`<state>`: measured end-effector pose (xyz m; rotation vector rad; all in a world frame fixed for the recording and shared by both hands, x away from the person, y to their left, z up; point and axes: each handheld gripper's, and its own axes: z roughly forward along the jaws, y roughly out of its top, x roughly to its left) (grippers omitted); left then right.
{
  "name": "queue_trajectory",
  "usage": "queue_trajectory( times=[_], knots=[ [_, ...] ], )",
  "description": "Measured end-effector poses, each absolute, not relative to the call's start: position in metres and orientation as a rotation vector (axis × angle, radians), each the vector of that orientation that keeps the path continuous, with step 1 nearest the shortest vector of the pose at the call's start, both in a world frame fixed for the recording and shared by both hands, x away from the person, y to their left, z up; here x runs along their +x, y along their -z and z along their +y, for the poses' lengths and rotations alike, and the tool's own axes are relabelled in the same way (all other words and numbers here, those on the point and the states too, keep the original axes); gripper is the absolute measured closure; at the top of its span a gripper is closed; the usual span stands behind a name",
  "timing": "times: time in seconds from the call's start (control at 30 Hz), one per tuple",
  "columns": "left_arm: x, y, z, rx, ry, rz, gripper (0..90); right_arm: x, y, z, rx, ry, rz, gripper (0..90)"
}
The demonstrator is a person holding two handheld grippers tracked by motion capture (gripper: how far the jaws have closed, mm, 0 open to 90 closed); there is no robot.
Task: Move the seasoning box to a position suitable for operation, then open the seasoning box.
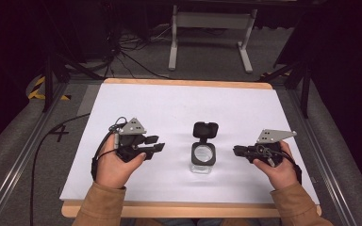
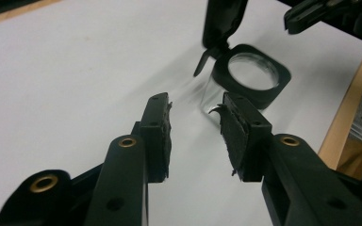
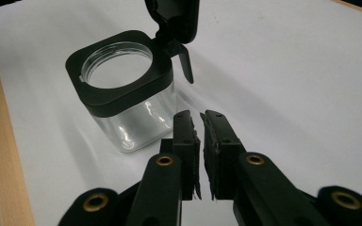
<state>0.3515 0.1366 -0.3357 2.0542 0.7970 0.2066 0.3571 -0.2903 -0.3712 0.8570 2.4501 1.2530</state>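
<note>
Now jar (image 1: 203, 157), lid flipped up, sits between grippers: left gripper (image 1: 154, 143) gaping, right gripper (image 1: 236, 150) nearly closed, empty, slightly nearer.

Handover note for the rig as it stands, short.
Left claw: open, empty, left of the jar, tips aimed at it but apart from it.
Right claw: jaws nearly closed with a thin gap, empty, right of the jar, not touching it.
Jar: clear glass with a black square collar, upright mid-table on the white sheet. Its hinged lid is flipped open and stands up at the far side. Jar looks empty.
Done: lid is open.
Left: nothing is gripped; likely next is either closing the lid or holding the jar, which I can't tell.
</note>
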Motion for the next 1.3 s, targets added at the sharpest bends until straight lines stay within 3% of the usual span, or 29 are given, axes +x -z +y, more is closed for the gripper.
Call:
queue_trajectory(
  times=[0.47,0.83,1.07,1.1,1.3],
  knots=[
    [0.379,0.389,0.179,2.104,-0.196,1.003,56.4,0.370,0.379,-0.312,0.955,-1.224,2.435,83.2],
    [0.388,0.418,0.197,2.145,-0.167,1.040,53.4,0.385,0.398,-0.331,1.067,-1.135,2.432,80.2],
    [0.393,0.434,0.200,2.113,-0.185,0.989,51.1,0.395,0.417,-0.342,1.122,-1.076,2.415,68.9],
    [0.393,0.436,0.200,2.111,-0.197,0.983,51.0,0.399,0.422,-0.345,1.140,-1.062,2.391,59.5],
    [0.397,0.450,0.195,2.114,-0.305,0.950,45.2,0.407,0.436,-0.355,1.171,-1.043,2.365,53.0]
  ],
)
